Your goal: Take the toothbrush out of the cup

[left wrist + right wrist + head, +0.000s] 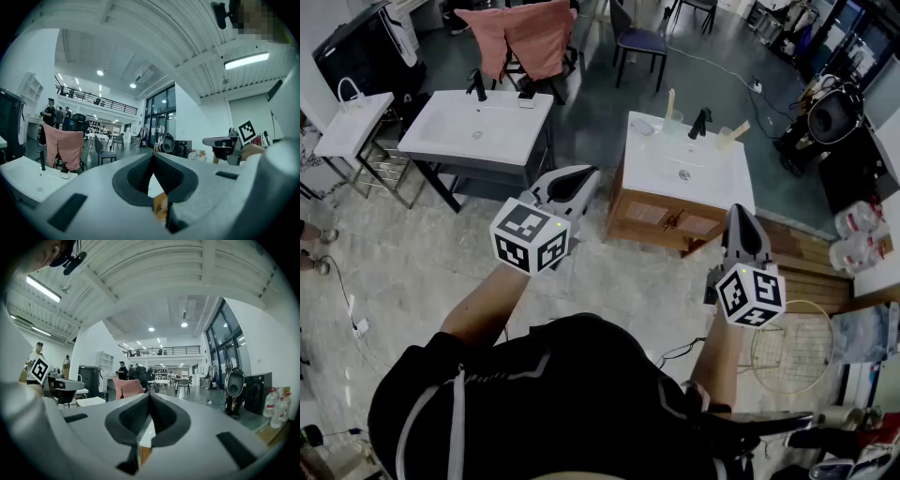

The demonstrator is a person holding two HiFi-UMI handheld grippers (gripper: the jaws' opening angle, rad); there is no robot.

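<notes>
Big hall, polished grey floor (412, 272), seen steeply from above in the head view. Wood-fronted sink table (656, 217) sits centre-right. Clear cup (672, 122) stands at its back edge, with the toothbrush (671, 101) upright inside it. Black tap (701, 122) is just right of the cup. Second cup (727, 137) is right of the tap with a pale tilted stick in it, too small to identify.

Around it:
- white sink stand (502, 136) upper left of centre, apart from the table
- smaller white basin (352, 127) at the far left edge
- pink cloth (530, 37) draped over a chair at the top
- dark chair (639, 42) top centre
- wire basket (787, 352) lower right
- spray bottles (860, 225) at the right edge

Bare floor separates both grippers from the table.

Left gripper (579, 178) is level, its tip near the table's left front corner in the frame but well short of the cup. Its own view (153, 157) shows the jaws pressed together at the tips with nothing between them. Right gripper (741, 223) is level, in front of the table's right end. Its view (149, 397) also shows the jaws fully closed and empty. Neither touches anything.
</notes>
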